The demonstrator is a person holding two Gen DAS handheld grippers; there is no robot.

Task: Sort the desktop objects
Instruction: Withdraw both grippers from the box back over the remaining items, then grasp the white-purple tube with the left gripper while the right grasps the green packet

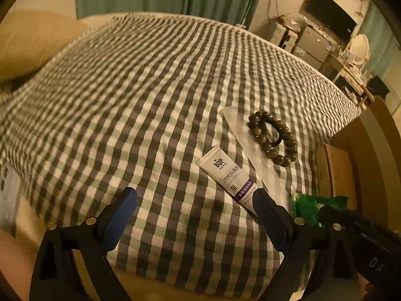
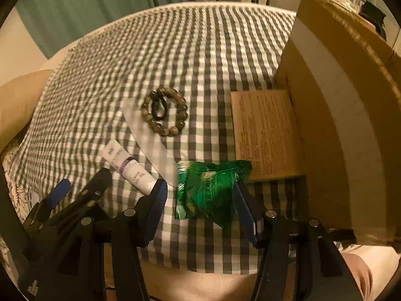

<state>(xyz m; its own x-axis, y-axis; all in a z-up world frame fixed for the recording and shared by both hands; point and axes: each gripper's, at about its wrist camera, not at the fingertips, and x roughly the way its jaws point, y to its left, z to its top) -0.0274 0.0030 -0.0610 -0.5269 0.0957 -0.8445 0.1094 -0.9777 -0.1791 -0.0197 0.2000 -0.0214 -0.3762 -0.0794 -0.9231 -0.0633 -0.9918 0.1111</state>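
Observation:
On the checked cloth lie a white BOP tube (image 1: 226, 176) (image 2: 127, 166), a white comb (image 1: 253, 150) (image 2: 150, 140), a brown bead bracelet (image 1: 274, 136) (image 2: 165, 111) with a black hair tie (image 2: 158, 109) inside it, and a green packet (image 2: 209, 190) (image 1: 313, 207). My left gripper (image 1: 195, 208) is open and empty over the cloth, its right finger beside the tube's lower end. My right gripper (image 2: 200, 200) is open with its fingers on either side of the green packet, just above it.
An open cardboard box (image 2: 325, 115) lies on its side at the right, its flap (image 2: 263, 133) flat on the cloth. A beige pillow (image 1: 30, 40) is at the far left. Furniture and a TV (image 1: 330, 15) stand beyond the bed.

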